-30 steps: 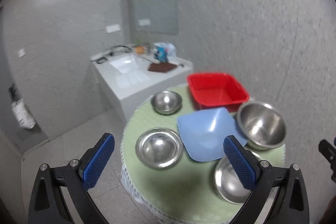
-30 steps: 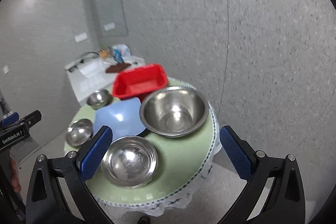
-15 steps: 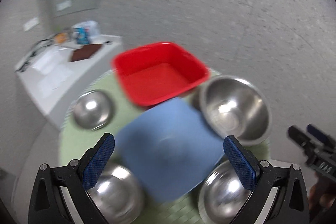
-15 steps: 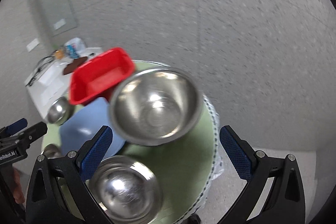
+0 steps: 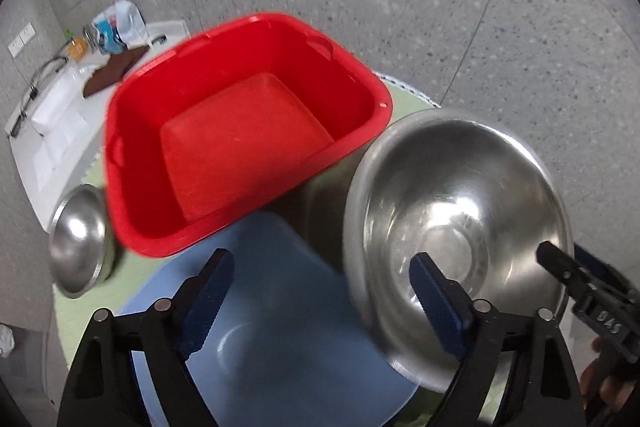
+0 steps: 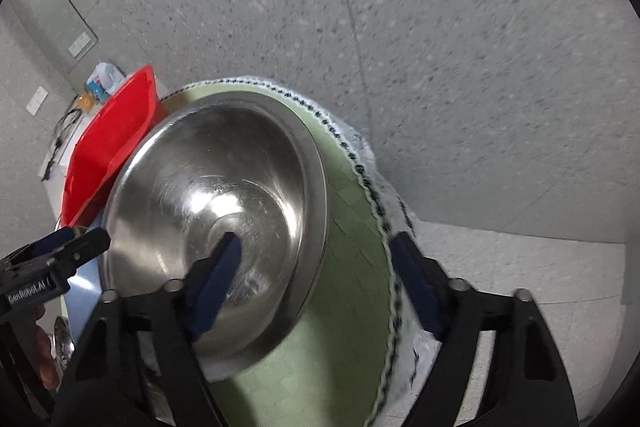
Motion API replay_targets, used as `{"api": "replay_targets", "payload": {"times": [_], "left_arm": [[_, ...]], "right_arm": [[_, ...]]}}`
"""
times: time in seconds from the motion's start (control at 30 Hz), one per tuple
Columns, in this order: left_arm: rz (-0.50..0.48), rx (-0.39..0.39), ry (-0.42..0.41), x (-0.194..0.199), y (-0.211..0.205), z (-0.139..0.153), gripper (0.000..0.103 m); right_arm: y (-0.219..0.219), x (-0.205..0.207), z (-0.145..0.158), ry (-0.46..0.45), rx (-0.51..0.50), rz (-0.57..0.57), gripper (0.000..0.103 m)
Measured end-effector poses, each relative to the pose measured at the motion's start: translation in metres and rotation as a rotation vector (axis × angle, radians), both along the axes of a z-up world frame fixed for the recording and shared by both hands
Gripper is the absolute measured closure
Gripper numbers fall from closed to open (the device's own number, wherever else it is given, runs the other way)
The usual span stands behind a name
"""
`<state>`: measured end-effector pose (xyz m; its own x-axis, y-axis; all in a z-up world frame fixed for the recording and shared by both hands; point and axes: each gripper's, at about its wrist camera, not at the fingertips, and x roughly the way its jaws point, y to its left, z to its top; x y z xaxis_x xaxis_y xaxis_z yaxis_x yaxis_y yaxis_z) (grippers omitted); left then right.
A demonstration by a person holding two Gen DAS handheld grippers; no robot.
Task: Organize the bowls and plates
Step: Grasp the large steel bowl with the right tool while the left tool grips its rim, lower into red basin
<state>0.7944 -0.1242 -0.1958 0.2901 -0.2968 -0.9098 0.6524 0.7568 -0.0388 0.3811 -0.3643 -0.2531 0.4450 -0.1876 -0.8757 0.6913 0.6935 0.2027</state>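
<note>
A large steel bowl (image 5: 456, 227) stands right of a red plastic tub (image 5: 240, 131), with a blue square plate (image 5: 272, 331) in front of them. My left gripper (image 5: 320, 303) is open and empty, low over the blue plate, its right finger over the large bowl's near rim. My right gripper (image 6: 316, 279) is open and straddles the near rim of the large bowl (image 6: 224, 219), its left finger inside the bowl and its right finger outside. A small steel bowl (image 5: 78, 235) sits at the far left.
The round table (image 6: 344, 267) has a green cloth with a patterned edge that falls off close to the right of the large bowl. A white counter (image 5: 48, 119) with clutter stands behind on the left. The floor is grey speckled.
Both grippers have moved forward and down, much closer to the table. The left now hovers over the blue plate; the right has come around the large bowl's rim. Both stay open.
</note>
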Motion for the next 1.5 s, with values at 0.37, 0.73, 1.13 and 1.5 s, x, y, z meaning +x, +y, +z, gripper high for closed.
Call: {"api": "replay_targets", "payload": {"times": [0.37,0.73,1.13,1.5], "left_arm": [[-0.030,0.027,0.011,0.038,-0.006,-0.015,0.069],[-0.046,-0.035,-0.008,0.027,-0.005,-0.024,0.085],[0.108,-0.262,-0.102,0.036,0.116,0.080,0.085],[0.270,-0.198,-0.023,0.127,0.168,0.028,0.079]], "right_arm": [[-0.023,0.013,-0.032,-0.048,0.146,0.121,0.088],[-0.023,0.008,-0.022,-0.113,0.190,0.139,0.092],[0.014,0.099,0.105,-0.185,-0.028,0.312,0.091],[0.034,0.239,0.041,-0.118,0.098,0.426,0.091]]}}
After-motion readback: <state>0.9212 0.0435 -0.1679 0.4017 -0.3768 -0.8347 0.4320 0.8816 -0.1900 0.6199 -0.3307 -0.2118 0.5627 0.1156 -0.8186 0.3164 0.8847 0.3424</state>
